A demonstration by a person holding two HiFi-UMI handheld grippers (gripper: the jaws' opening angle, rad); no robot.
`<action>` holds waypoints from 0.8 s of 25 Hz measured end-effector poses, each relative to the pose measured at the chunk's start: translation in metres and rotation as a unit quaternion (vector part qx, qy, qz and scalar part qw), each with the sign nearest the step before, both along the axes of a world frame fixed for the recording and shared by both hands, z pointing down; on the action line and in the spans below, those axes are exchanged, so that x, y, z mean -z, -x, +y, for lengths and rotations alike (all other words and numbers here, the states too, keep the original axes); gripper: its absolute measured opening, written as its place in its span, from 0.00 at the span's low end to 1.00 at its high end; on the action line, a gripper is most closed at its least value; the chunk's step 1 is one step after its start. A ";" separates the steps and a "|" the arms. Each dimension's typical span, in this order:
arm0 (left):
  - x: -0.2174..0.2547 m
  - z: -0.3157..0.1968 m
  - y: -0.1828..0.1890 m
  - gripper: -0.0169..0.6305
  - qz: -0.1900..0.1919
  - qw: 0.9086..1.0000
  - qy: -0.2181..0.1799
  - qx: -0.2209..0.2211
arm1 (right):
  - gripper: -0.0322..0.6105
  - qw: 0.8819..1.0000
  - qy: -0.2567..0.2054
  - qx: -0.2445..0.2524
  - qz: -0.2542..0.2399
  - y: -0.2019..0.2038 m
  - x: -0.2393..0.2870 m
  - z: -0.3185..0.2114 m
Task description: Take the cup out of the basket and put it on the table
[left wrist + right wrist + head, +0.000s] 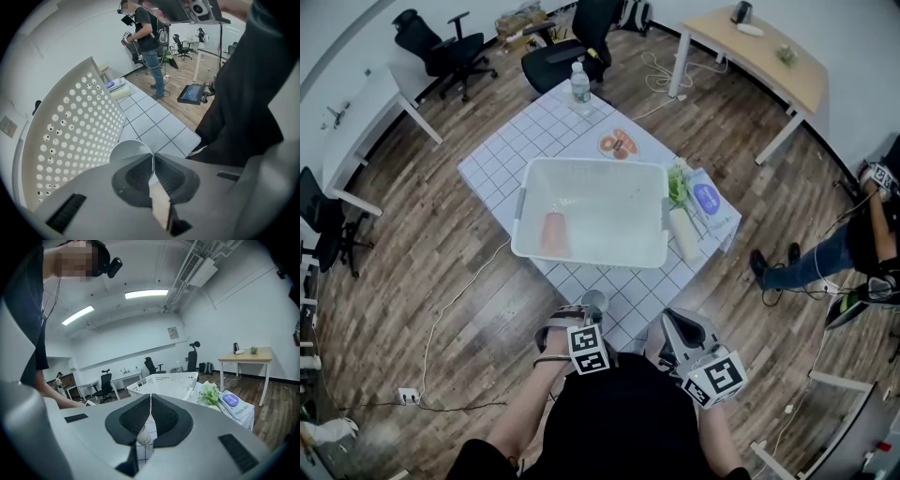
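Now at the placing step: left gripper [153, 157] has its fingers clamped on the white cup [129, 150] rim, outside the basket [70, 131], over the near worktop [154, 126] tiles. Right gripper [150, 399] fingers together, empty. Next, probably: lower until the base seats flat, then release.

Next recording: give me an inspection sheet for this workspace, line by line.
Surface: table with white grid cloth.
Job's things: white basket mid-table; orange cup inside it; grey cup at the near table edge.
Clutter: water bottle, plate of food, greens, blue-labelled bag.
Grippers: left gripper shut on the grey cup's rim; right gripper shut, empty.
Cables: white cable on the floor to a power strip.
Surroundings: office chair, wooden desk, another person.
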State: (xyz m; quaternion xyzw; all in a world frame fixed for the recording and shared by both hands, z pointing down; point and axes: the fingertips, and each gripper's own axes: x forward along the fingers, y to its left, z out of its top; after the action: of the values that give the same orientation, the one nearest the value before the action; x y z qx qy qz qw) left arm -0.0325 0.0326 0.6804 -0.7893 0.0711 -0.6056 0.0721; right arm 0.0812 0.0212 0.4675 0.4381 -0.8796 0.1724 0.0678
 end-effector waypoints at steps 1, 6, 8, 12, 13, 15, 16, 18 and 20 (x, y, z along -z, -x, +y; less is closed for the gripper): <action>-0.001 0.001 0.000 0.06 -0.005 1.000 -0.003 -0.003 | 0.09 1.000 0.000 0.000 0.000 0.000 0.000 0.000; -0.005 0.005 -0.004 0.07 -0.011 1.000 -0.011 -0.012 | 0.09 1.000 -0.001 0.000 -0.002 -0.001 0.000 0.001; -0.006 0.007 -0.005 0.14 -0.008 1.000 -0.006 -0.016 | 0.09 1.000 -0.001 -0.001 -0.001 -0.001 0.000 0.001; -0.004 0.008 -0.004 0.18 -0.003 1.000 -0.003 -0.014 | 0.09 1.000 0.000 -0.001 -0.001 0.000 0.000 0.000; -0.004 0.007 -0.003 0.18 -0.001 1.000 -0.003 -0.012 | 0.09 1.000 0.000 -0.002 -0.001 0.000 0.001 0.000; -0.003 0.006 -0.003 0.18 0.004 1.000 -0.001 -0.009 | 0.09 1.000 0.001 -0.002 -0.001 0.000 0.000 -0.001; -0.002 0.006 -0.003 0.18 0.009 1.000 0.002 -0.008 | 0.09 1.000 0.001 -0.002 -0.001 0.000 0.000 -0.001; 0.002 0.006 -0.005 0.18 0.023 1.000 0.007 -0.007 | 0.09 1.000 0.001 -0.001 0.000 0.001 0.000 -0.001; 0.009 0.006 -0.006 0.18 0.037 0.999 0.008 -0.006 | 0.09 1.000 0.001 -0.001 0.000 0.001 0.000 -0.001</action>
State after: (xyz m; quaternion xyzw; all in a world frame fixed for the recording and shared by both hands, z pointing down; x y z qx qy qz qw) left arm -0.0268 0.0381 0.6714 -0.8123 0.0646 -0.5758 0.0669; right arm 0.0798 0.0199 0.4671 0.4387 -0.8791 0.1731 0.0684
